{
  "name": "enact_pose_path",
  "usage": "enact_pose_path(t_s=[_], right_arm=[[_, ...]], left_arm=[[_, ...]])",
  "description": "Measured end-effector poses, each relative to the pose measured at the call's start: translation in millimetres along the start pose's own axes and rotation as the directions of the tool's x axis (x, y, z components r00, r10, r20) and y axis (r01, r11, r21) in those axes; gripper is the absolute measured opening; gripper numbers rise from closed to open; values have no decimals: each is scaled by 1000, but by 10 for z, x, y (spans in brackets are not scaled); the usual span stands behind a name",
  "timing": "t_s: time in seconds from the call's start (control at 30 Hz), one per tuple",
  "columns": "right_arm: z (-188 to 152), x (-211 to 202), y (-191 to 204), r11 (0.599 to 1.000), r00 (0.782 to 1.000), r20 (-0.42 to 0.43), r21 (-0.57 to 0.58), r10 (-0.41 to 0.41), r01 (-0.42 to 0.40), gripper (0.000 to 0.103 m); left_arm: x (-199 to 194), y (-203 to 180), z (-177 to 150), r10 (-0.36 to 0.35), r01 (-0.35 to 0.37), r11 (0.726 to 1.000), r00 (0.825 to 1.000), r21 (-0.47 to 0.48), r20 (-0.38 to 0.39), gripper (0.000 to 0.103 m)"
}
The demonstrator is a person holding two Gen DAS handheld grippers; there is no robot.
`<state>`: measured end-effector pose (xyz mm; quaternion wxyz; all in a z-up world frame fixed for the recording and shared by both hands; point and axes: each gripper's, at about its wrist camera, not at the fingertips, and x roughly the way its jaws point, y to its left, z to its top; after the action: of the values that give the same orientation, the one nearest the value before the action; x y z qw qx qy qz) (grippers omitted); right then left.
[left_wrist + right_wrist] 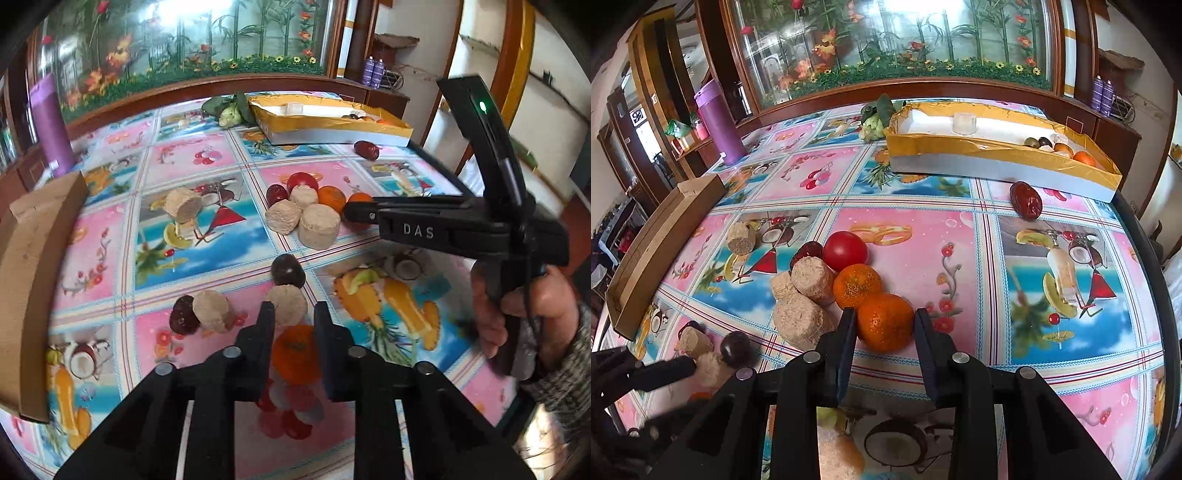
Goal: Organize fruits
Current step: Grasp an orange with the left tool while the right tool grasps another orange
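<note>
Both tongs straddling oranges

Now my left tongs [294, 308] sit spread, an orange [296, 354] lying between the fingers, gaps either side. My right tongs [885, 314] are spread too, flanking a second orange [885, 322], not pinching. Tomato [845, 250], another orange [857, 286] and beige pucks [798, 325] ahead-left; yellow tray [997, 162] far ahead-right.

Bright, even daylight fills both views, perhaps from the doorway at right. Glare whitens the glass panel [886, 40] behind the counter [916, 240]. Shadows are soft. Fisheye bending curves the edges into dark corners; the left gripper [683, 369] looks motion-blurred.
</note>
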<state>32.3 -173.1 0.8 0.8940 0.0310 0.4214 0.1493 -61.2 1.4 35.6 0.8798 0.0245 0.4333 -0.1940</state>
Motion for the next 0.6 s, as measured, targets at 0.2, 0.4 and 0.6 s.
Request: enact_pose_path(t_s=[0.2, 0.4, 0.6], right_arm=[[-51, -227, 103, 1000, 999, 37, -28, -10, 11, 33], [-174, -469, 191, 999, 998, 62, -50, -12, 15, 33], [-303, -570, 185, 1000, 998, 64, -28, -8, 9, 33]], left_arm=[[-154, 47, -93, -24, 25, 999, 999, -36, 25, 13], [-250, 40, -256, -54, 56, 998, 998, -42, 38, 56], [-60, -160, -168, -46, 46, 999, 999, 11, 12, 60]])
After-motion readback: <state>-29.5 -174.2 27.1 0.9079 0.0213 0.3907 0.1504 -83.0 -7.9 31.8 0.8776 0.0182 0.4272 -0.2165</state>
